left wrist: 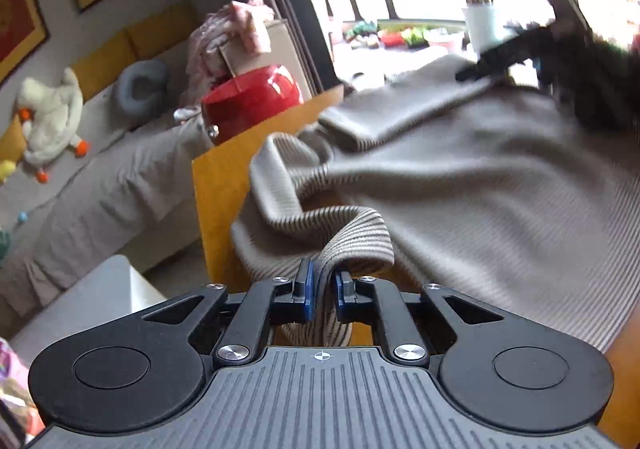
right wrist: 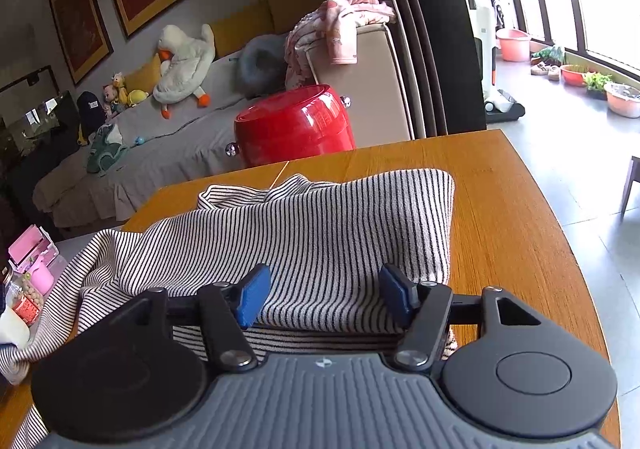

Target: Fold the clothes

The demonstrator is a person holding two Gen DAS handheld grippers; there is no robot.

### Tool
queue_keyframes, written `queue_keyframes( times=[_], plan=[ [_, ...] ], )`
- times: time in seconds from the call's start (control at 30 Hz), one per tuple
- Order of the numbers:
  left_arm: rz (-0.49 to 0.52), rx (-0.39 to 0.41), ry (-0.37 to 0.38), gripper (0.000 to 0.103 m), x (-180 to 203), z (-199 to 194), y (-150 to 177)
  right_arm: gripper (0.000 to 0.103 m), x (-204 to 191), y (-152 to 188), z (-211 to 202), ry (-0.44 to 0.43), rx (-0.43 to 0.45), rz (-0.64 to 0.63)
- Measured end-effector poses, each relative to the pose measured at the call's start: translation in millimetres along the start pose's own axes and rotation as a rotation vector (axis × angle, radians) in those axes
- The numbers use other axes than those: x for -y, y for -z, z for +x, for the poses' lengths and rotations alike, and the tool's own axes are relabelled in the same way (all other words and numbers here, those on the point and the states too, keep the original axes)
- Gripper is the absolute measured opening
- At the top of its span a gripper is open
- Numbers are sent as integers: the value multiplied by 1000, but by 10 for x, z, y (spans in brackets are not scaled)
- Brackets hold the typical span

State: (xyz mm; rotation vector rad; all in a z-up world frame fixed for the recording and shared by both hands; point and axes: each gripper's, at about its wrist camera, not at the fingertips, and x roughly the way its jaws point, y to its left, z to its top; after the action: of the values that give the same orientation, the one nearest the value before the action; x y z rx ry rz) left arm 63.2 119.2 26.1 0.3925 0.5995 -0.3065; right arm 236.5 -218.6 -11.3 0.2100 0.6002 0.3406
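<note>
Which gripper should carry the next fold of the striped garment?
Left. The left gripper is shut on a bunched edge of the black-and-cream striped knit garment; the right gripper hovers open above it, holding nothing.

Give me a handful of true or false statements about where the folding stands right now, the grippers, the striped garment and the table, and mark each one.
1. The left hand-held gripper is shut on a fold of the striped garment. True.
2. The right hand-held gripper is shut on the garment. False: its jaws stand wide open, with the cloth lying between and beyond them.
3. The garment lies on a wooden table. True.
4. The garment is plain red. False: it is pale with thin dark stripes; the red thing is a round stool beyond the table.
5. A plush goose lies on the table. False: it lies on the sofa.
</note>
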Motion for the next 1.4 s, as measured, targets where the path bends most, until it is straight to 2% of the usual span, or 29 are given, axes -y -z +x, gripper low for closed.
queue_keyframes(
  times=[0.17,0.33,0.37,0.43,0.57,0.67,0.8,0.93,1.13,1.2,1.27,1.3,1.37,1.4],
  plan=[
    [-165,196,120,6,-9,-187,-553,62,-69,-49,-112,-20,16,-13],
    [-224,274,232,6,140,-132,-877,62,-351,-109,-646,-123,91,-34],
    [-232,279,242,6,167,-108,-903,60,-431,-103,-757,-145,98,-53],
    [-246,287,262,6,221,-60,-952,44,-592,-80,-952,-211,93,-73],
    [-269,266,281,6,276,26,-954,41,-832,35,-1094,-379,19,-58],
    [-275,248,274,6,280,81,-932,41,-948,152,-977,-414,-56,-34],
    [-303,243,239,6,174,82,-880,48,-1103,308,-822,-460,-157,-1],
    [-323,230,201,8,57,73,-787,48,-1254,459,-664,-502,-255,35],
    [-420,244,225,9,-69,85,-566,48,-1345,577,-365,-463,-330,151],
    [-460,252,232,14,-125,94,-499,47,-1376,616,-265,-450,-355,190],
    [-507,257,224,19,-207,92,-436,28,-1416,641,-170,-433,-375,215],
    [-526,264,217,22,-247,80,-406,10,-1474,582,-145,-416,-359,168],
    [-566,284,197,27,-331,44,-346,6,-1554,424,-127,-396,-318,93],
    [-586,297,185,33,-376,21,-314,4,-1566,313,-128,-382,-285,59]
  ],
)
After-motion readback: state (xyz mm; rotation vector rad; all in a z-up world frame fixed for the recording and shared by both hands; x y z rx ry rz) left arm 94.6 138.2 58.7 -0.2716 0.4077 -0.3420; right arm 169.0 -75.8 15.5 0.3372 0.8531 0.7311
